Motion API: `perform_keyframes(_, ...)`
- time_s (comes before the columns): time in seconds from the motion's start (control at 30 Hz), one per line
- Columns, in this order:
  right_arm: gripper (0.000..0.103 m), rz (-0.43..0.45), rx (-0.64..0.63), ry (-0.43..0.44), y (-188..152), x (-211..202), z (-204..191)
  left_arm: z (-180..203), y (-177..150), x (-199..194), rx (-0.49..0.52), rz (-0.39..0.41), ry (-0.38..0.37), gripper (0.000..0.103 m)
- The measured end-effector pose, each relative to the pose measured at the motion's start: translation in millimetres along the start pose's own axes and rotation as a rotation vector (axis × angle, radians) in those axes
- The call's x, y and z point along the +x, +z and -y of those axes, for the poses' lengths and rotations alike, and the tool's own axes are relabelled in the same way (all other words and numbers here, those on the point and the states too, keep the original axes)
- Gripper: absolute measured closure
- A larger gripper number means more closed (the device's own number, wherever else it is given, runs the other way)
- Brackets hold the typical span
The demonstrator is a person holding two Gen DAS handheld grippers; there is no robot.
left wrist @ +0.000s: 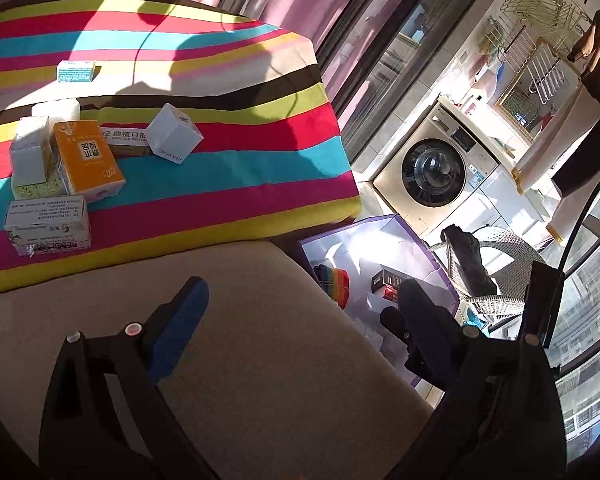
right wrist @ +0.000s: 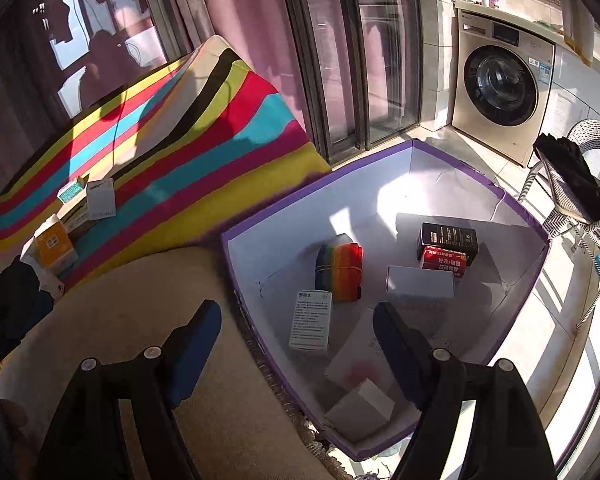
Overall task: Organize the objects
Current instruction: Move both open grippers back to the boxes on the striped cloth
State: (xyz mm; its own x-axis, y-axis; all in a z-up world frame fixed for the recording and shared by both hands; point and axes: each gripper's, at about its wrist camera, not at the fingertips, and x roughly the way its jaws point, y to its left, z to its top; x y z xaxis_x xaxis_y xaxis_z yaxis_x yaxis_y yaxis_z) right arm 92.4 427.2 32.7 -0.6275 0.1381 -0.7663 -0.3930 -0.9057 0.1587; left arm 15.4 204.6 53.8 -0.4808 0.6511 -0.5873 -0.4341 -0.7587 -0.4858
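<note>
Several small boxes lie on the striped cushion (left wrist: 228,184): an orange box (left wrist: 86,156), a white cube box (left wrist: 173,134), a teal box (left wrist: 76,71), a white printed box (left wrist: 48,226) and others. A purple-rimmed white bin (right wrist: 512,320) beside the cushion holds a rainbow item (right wrist: 340,266), a black box (right wrist: 450,238), a red box (right wrist: 442,262) and white boxes (right wrist: 311,320). My left gripper (left wrist: 300,308) is open and empty over the beige mat. My right gripper (right wrist: 298,332) is open and empty over the bin's near edge.
A beige mat (left wrist: 240,360) lies in front of the cushion. A gold washing machine (right wrist: 500,96) stands by the glass doors. A wicker chair (right wrist: 580,200) with a dark item stands to the right. A drying rack (left wrist: 540,12) hangs above.
</note>
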Motion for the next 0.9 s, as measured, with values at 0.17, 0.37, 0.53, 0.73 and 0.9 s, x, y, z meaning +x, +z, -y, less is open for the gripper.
perform_keyframes(0.17,0.02,0.005,-0.101,-0.009,-5.0,1.2,-20.3,-34.2,1.0,-24.3,-0.051,0.067,0.151,0.006)
perform_keyframes(0.37,0.02,-0.006,-0.127,0.003,-7.0,4.7,-24.0,-84.9,6.6,-42.9,-0.179,0.106,0.269,0.006)
perform_keyframes(0.53,0.02,-0.003,-0.149,0.007,-7.6,4.9,-30.9,-109.3,17.1,-37.2,-0.212,0.058,0.354,0.006)
perform_keyframes(0.73,0.02,-0.003,-0.157,0.027,-5.2,6.4,-37.3,-124.2,28.9,-18.0,-0.216,0.0,0.435,0.006)
perform_keyframes(0.9,0.02,0.001,-0.17,0.055,-2.6,7.3,-48.5,-125.7,37.5,4.8,-0.176,-0.075,0.49,0.006)
